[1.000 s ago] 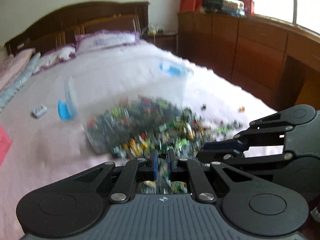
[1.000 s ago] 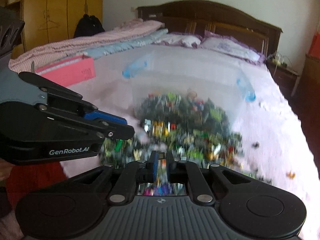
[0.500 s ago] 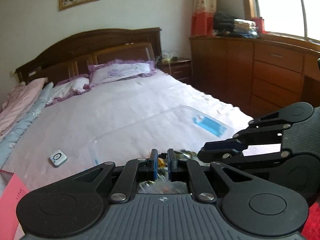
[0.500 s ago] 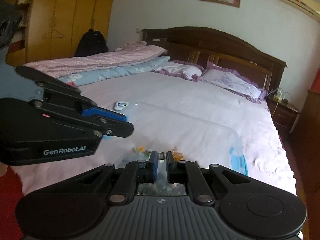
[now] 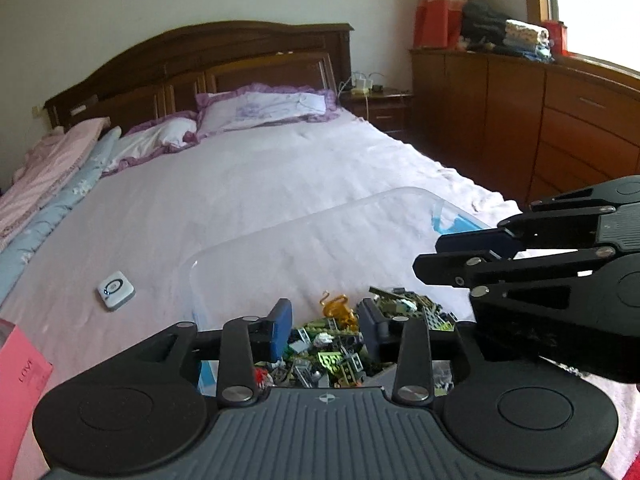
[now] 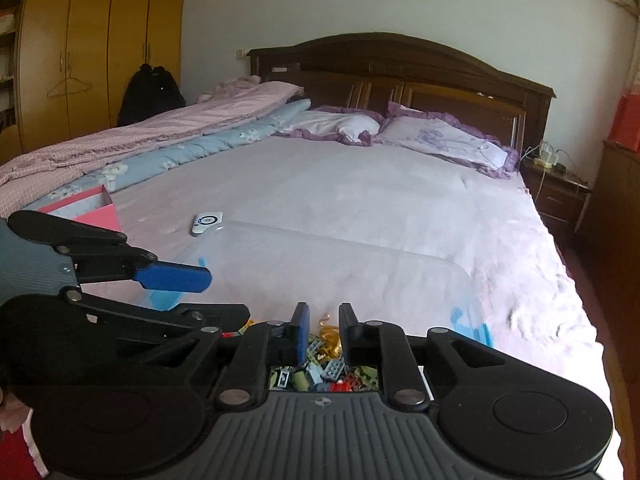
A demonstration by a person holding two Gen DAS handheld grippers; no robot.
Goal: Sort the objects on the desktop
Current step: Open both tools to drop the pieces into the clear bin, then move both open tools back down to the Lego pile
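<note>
Toy bricks (image 5: 332, 354) are what's getting sorted here, a jumbled pile of green, grey and red bits sitting in a clear plastic bin (image 5: 304, 248) at the near edge of the bed (image 5: 248, 184). Going big to small: the bed fills most of both views, pale pink sheet, dark wooden headboard (image 6: 400, 68) at the far end, two purple-frilled pillows (image 6: 444, 140) against it and folded pink and blue quilts (image 6: 168, 136) along one side. The bin has blue clip handles (image 6: 468, 322), and most of it looks bare, with the bricks bunched at the near end. A pink box (image 6: 86, 208) sits on the sheet off to the side, and a small white remote (image 5: 116, 290) lies just beside the bin's far corner. The left hand-held gripper (image 5: 324, 326) hangs over the pile, its blue pads clearly apart after just spreading, nothing between them. The right hand-held gripper (image 6: 323, 330) is just beside it, jaws having just parted to a narrow gap, also gripping nothing. A little gold figure (image 5: 338, 308) pokes out of the bricks.
</note>
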